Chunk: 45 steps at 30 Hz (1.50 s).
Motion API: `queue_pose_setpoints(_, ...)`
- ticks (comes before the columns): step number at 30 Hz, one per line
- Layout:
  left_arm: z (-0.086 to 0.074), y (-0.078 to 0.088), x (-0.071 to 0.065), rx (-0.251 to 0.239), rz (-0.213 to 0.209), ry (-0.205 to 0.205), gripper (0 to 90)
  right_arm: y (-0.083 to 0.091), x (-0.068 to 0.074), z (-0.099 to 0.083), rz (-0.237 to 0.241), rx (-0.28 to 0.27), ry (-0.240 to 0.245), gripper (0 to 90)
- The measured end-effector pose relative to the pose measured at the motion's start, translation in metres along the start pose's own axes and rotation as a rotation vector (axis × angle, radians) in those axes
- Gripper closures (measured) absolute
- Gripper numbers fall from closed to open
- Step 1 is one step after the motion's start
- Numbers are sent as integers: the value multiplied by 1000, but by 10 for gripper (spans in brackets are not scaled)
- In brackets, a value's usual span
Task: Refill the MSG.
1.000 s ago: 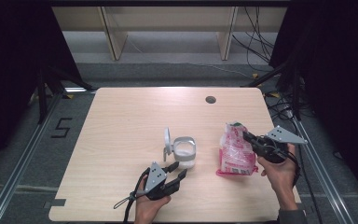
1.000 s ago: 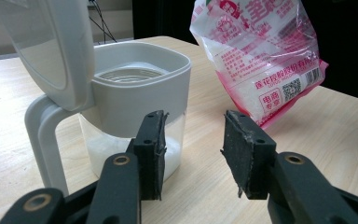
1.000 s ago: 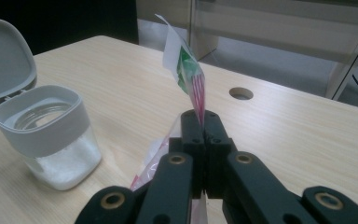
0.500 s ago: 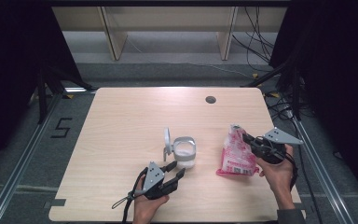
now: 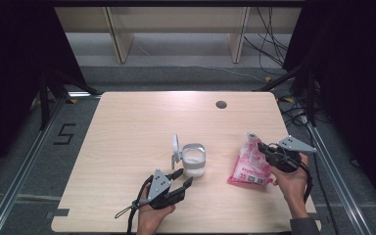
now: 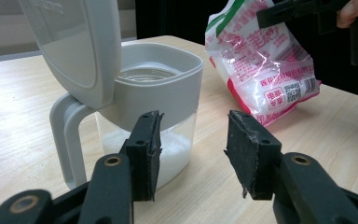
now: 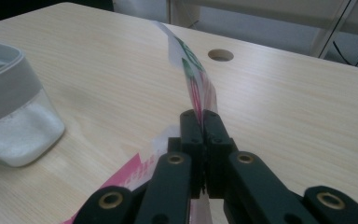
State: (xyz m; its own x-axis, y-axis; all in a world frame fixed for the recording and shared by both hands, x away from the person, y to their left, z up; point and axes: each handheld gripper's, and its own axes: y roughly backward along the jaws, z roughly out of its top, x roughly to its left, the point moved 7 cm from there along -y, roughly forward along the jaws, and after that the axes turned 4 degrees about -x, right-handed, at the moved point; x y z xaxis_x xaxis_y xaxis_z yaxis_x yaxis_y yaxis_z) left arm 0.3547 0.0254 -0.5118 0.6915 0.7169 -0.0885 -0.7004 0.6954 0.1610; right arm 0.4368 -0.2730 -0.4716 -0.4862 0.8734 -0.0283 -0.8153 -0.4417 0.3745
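- Landmark: clear plastic container with a grey collar, grey side handle and hinged grey lid (image 5: 194, 160), standing upright on the light wooden table (image 5: 127, 127), a little nearer the person's edge than the table's middle.
- Lid is swung open and stands up on the handle side; in the left gripper view it rises above the rim at upper left (image 6: 74, 42).
- White granular powder (image 6: 175, 149) fills the bottom part of the container; the level sits well below the collar.
- Left gripper (image 5: 180, 179) rests low, just in front of the container and slightly to the handle side, jaws pointing at it.
- Left jaws are apart and have just been opening further; nothing lies between the pads (image 6: 144, 149), which stand short of the container wall. Released, no contact seen.
- Pink, white and green printed plastic bag of white powder (image 5: 250, 164) is to the right of the container, well apart from it, its bottom edge on the table and its top lifted.
- Right gripper (image 5: 262, 147) is clenched on the bag's upper edge; in the right gripper view the jaws meet with the thin film pinched between them (image 7: 200, 105).
- Round hole in the tabletop (image 5: 221, 104) lies beyond the container, towards the far edge.
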Motion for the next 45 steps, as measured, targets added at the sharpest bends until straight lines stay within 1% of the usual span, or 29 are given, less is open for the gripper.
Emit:
queue_pose_setpoints(1,0,0,0,1,3,2,538,1,1,-2,2,25,-22,897)
queue_pose_setpoints(2,0,0,0,1,1,-2,537,0,1,-3,3,20,-25,897)
queue_pose_setpoints(3,0,0,0,3,-2,-8,534,0,0,-3,2,20,-24,897)
queue_pose_setpoints(4,0,0,0,4,5,6,533,0,0,-3,0,21,-26,896)
queue_pose_setpoints(8,0,2,1,13,5,-11,531,-1,-2,-4,-6,16,-13,891)
queue_pose_setpoints(9,0,2,1,14,6,-13,532,-1,-1,-5,-2,29,-26,890)
queue_pose_setpoints(10,0,2,1,14,6,-12,532,-1,-1,-7,-6,43,-26,889)
queue_pose_setpoints(12,0,1,2,11,6,-10,531,-2,0,-7,-3,37,-35,881)
queue_pose_setpoints(14,-1,1,1,9,17,15,531,-1,-1,-8,-11,53,-26,880)
queue_pose_setpoints(17,-1,2,1,19,15,13,530,-2,0,-8,-13,51,-23,879)
queue_pose_setpoints(21,-1,1,1,9,10,16,528,-3,-1,-9,-26,56,-29,872)
queue_pose_setpoints(22,-1,1,2,11,11,15,528,-3,-1,-10,-30,54,-39,870)
queue_pose_setpoints(23,-1,1,2,11,16,16,527,-3,-1,-11,-18,60,-38,867)
queue_pose_setpoints(24,-1,2,3,21,20,14,526,-3,0,-11,-29,64,-62,861)
queue_pose_setpoints(27,-1,3,3,20,25,16,524,-3,-1,-13,-41,69,-74,856)
queue_pose_setpoints(28,-1,3,3,19,24,17,523,-4,-4,-14,-42,70,-46,852)
queue_pose_setpoints(29,-1,3,3,20,24,17,523,-3,-5,-14,-42,79,-47,849)
queue_pose_setpoints(30,-1,3,3,19,24,18,522,-3,-3,-15,-46,81,-70,850)
queue_pose_setpoints(31,-1,3,3,19,24,19,523,-4,-5,-16,-42,80,-49,850)
queue_pose_setpoints(35,0,3,4,19,22,20,523,-4,-7,-16,-49,71,-60,843)
queue_pose_setpoints(36,0,3,4,20,22,21,522,-4,-8,-16,-59,77,-57,830)
queue_pose_setpoints(37,0,3,4,19,25,21,521,-4,-7,-17,-73,72,-93,809)
queue_pose_setpoints(38,0,3,4,19,25,22,521,-4,-9,-18,-77,74,-101,802)
queue_pose_setpoints(39,0,3,4,19,23,23,521,-4,-11,-18,-70,77,-89,789)
queue_pose_setpoints(41,0,3,5,20,25,22,519,-3,-16,-19,-104,76,-74,741)
queue_pose_setpoints(42,0,3,5,19,25,25,518,-2,-15,-19,-117,81,-109,707)
queue_pose_setpoints(43,0,3,5,19,25,25,517,-1,-17,-18,-116,84,-102,690)
queue_pose_setpoints(44,0,4,5,19,25,25,517,0,-15,-18,-130,83,-113,690)
queue_pose_setpoints(45,0,4,5,18,24,25,517,-1,-18,-17,-125,72,-88,680)
